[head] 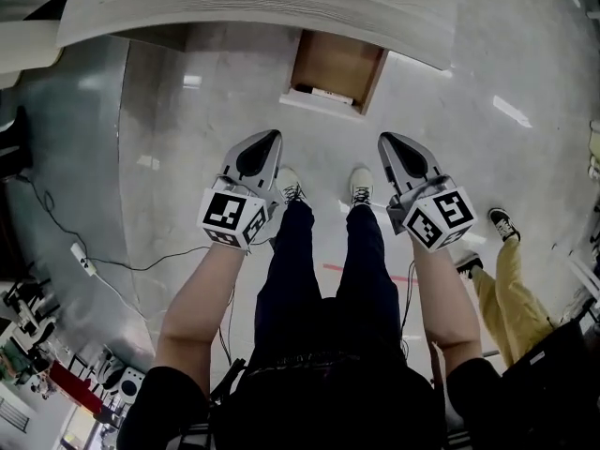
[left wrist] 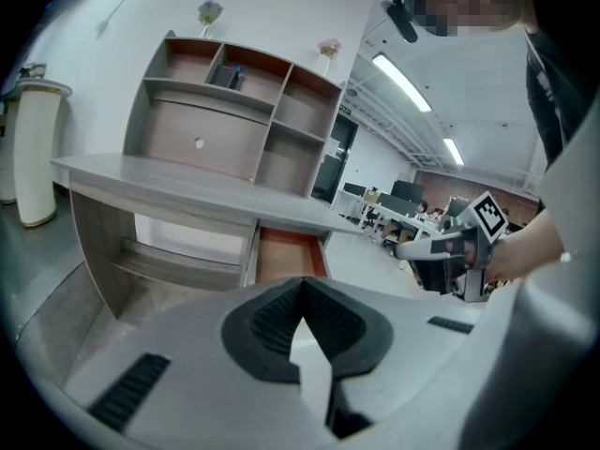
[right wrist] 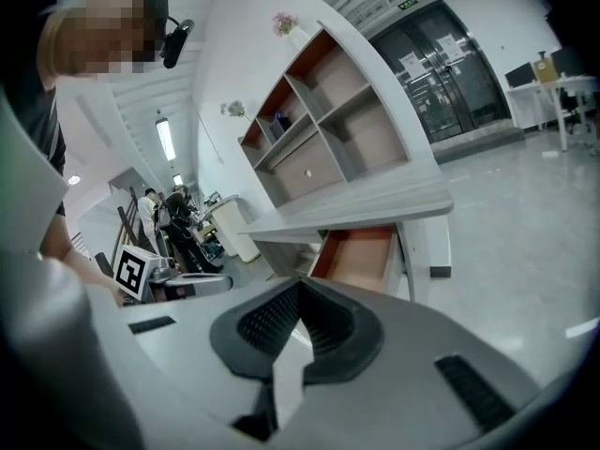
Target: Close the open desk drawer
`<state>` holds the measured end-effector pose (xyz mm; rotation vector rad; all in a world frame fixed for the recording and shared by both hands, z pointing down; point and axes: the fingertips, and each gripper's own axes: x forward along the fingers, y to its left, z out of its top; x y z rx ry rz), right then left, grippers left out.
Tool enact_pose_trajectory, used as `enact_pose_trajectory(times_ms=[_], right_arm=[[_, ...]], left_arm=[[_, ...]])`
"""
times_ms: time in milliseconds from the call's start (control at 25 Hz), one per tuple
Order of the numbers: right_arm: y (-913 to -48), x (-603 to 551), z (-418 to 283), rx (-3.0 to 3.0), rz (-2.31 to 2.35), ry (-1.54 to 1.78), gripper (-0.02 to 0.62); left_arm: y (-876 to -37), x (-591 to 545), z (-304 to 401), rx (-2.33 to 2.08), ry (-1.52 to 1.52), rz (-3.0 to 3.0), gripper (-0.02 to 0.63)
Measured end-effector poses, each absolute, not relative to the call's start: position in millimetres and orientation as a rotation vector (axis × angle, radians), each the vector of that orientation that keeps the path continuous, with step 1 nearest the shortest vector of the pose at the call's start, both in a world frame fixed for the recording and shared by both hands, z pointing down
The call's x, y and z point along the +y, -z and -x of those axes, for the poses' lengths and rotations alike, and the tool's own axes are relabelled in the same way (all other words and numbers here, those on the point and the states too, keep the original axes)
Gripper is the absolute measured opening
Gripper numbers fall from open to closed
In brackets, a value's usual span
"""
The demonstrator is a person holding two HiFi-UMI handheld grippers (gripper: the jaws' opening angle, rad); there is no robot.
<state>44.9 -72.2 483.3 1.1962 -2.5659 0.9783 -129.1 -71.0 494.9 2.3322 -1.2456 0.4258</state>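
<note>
Desk (head: 262, 3) | drawer (head: 335, 68) open, long axis toward person (head: 319, 279) | left gripper (head: 274, 139), right gripper (head: 385, 140) closed, empty

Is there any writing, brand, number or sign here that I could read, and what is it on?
No text is readable.
Cubes on the left gripper and right gripper: black-and-white square patterns, no letters.
The green sign over the glass doors: too small to read.
The sheets on those doors: too small to read.
</note>
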Motion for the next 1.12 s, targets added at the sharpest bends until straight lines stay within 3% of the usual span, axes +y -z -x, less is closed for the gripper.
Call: enact_pose_trajectory(times_ms=[400, 600, 800, 960, 1120], right_arm=[[-547, -65, -41, -2.477, -1.267, -1.0, 0.015], [-587, -62, -44, -2.422, -1.306, -1.023, 0.121], [-615, -63, -45, -2.382, -1.296, -0.965, 0.159], [-632, -68, -45, -2.352, -1.267, -0.885, 0.207], [-648, -71, -43, -2.327, -1.249, -0.843, 0.215]], left_arm=[[-546, -77, 147, -1.263, -0.48, -2.34, 0.011], [-578, -82, 152, -1.275, -0.506, -2.342, 0.014], [-600, -90, 155, -1.285, -0.538, -2.357, 0.152], [-615, -97, 155, -1.28, -0.583, -2.379, 0.203], [-629, -104, 149, -1.227, -0.64, -2.435, 0.23]])
